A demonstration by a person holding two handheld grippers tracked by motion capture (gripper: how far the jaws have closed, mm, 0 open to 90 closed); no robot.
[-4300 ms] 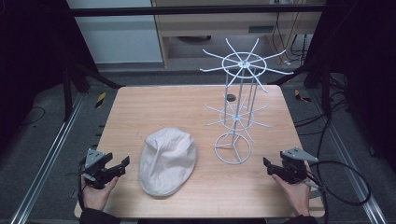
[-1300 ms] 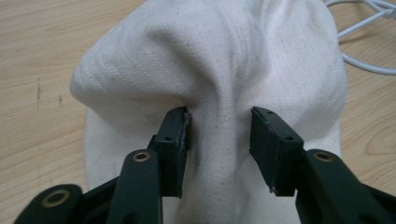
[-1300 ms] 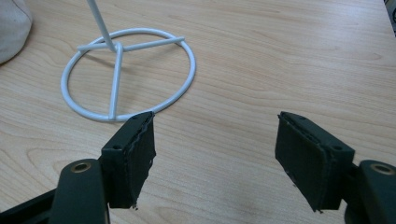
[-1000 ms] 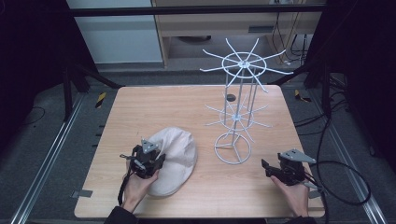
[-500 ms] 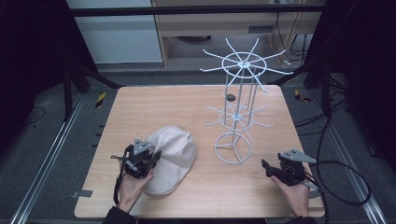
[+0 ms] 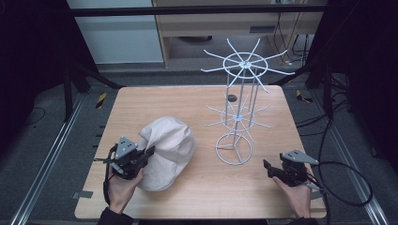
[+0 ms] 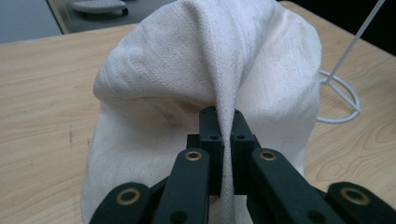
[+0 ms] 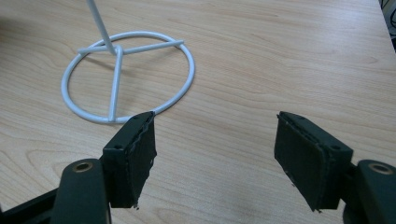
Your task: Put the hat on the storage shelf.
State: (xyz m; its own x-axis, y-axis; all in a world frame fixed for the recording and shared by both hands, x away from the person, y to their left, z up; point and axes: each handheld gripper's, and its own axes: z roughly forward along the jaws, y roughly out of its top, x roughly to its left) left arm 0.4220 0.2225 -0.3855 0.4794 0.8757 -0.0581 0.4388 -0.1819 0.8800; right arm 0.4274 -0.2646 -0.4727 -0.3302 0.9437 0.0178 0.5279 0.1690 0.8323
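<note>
We see a pale wooden bench across the middle of the high view, with dark floor and metal rails around it.

Next in size is a white wire rack, standing upright in the right half of the bench. It has a round wire foot, a thin central stem, a lower ring of short spokes and a wider crown of spokes at the top. In the right gripper view its round foot lies in the upper left of the frame, flat on the wood, with the stem rising out of the top edge.

Left of the rack, and apart from it, we see a cream cloth cap in the lower left part of the bench. Its near left edge is lifted and gathered into a fold, so the cloth bulges upward. In the left gripper view the cap takes up most of the frame, a twill ridge running down its middle.

The left tongs sit at the cap's left edge in the lower left of the high view, held by a hand. In the left gripper view they are clamped narrowly on that ridge of cloth.

The right tongs rest at the lower right of the bench, just beside the rack's foot without touching it. They stand wide apart in the right gripper view, with bare wood between them.
</note>
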